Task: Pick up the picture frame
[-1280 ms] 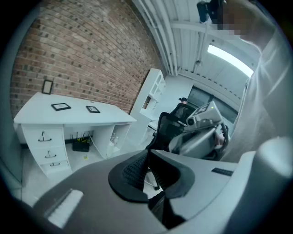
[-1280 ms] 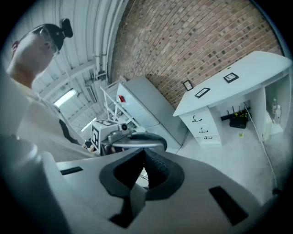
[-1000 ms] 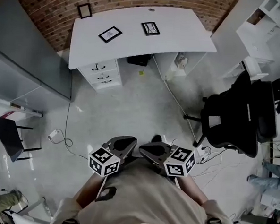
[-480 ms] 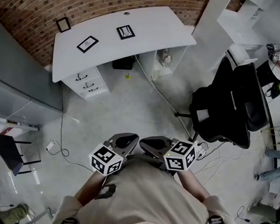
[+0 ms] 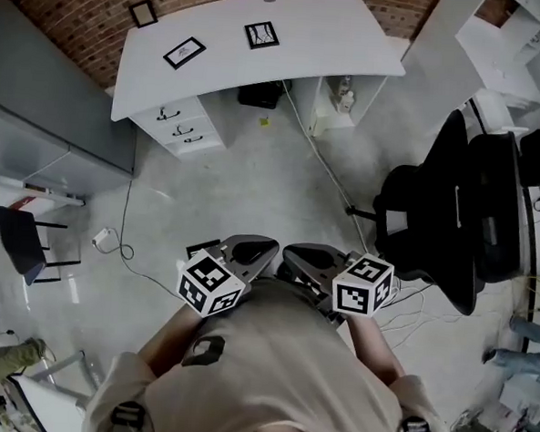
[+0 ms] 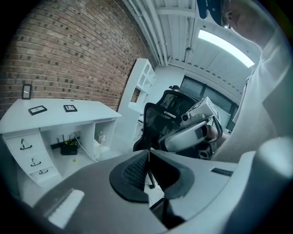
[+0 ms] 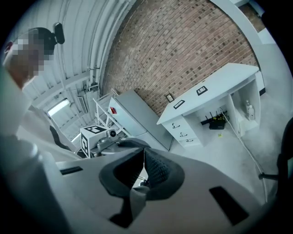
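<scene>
Three black picture frames are at the white desk (image 5: 336,32) far ahead. One frame (image 5: 184,52) lies left of centre, a second frame (image 5: 262,35) lies further right, and a small third frame (image 5: 143,13) stands against the brick wall. The left gripper view shows the same frames (image 6: 37,109) (image 6: 70,108) (image 6: 26,91), and the right gripper view shows the lying pair (image 7: 179,103) (image 7: 201,90). My left gripper (image 5: 250,251) and right gripper (image 5: 315,256) are held side by side at the person's torso. Both are shut and hold nothing, well short of the desk.
A black office chair (image 5: 452,222) stands to the right. Drawers (image 5: 180,127) and a router (image 5: 259,94) sit under the desk. A cable (image 5: 332,173) runs across the floor. A grey cabinet (image 5: 58,106) and a small dark chair (image 5: 18,241) are on the left.
The person has walked across the floor, so the desk and chair have shifted in the head view. Both grippers stayed shut and empty at the torso.
</scene>
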The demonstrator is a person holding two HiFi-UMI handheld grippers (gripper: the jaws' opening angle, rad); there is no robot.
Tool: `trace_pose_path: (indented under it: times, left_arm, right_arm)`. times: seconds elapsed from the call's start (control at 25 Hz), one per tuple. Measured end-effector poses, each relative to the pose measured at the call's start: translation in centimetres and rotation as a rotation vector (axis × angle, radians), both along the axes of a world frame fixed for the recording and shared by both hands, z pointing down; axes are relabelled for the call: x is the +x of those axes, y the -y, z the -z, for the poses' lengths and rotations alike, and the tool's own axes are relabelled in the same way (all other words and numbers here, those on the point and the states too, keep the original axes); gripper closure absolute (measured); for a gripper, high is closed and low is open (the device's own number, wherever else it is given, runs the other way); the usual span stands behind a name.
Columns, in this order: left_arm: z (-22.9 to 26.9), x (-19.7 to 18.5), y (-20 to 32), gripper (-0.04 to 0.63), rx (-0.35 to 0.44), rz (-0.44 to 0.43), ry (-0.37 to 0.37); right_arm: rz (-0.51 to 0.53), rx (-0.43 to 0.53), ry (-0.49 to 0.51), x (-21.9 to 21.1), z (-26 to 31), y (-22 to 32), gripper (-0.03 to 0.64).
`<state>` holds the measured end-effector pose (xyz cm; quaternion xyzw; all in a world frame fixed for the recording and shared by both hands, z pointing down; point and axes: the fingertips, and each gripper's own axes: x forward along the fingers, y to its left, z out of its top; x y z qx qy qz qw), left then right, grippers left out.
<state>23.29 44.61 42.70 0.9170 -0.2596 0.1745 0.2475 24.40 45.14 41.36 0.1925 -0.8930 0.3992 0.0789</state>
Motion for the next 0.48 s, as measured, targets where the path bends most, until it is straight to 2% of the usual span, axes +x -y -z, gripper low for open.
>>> trace_pose_path:
  times: [0.12, 0.28, 0.48]
  left_arm:
    - [0.2, -0.3, 0.6, 0.588, 0.010, 0.054, 0.011]
    - [0.2, -2.0, 2.3, 0.588, -0.003, 0.140, -0.025]
    - [0.1, -5.3, 4.5, 0.591, -0.001, 0.171, -0.062]
  right_arm:
    - [0.052, -0.014, 0.010, -0.1, -0.2, 0.4, 0.611]
    - [0.095, -0.009, 0.006, -1.0, -0.4, 1.6, 0.611]
    - [0.107, -0.028, -0.024, -3.3, -1.1, 3.4, 0.611]
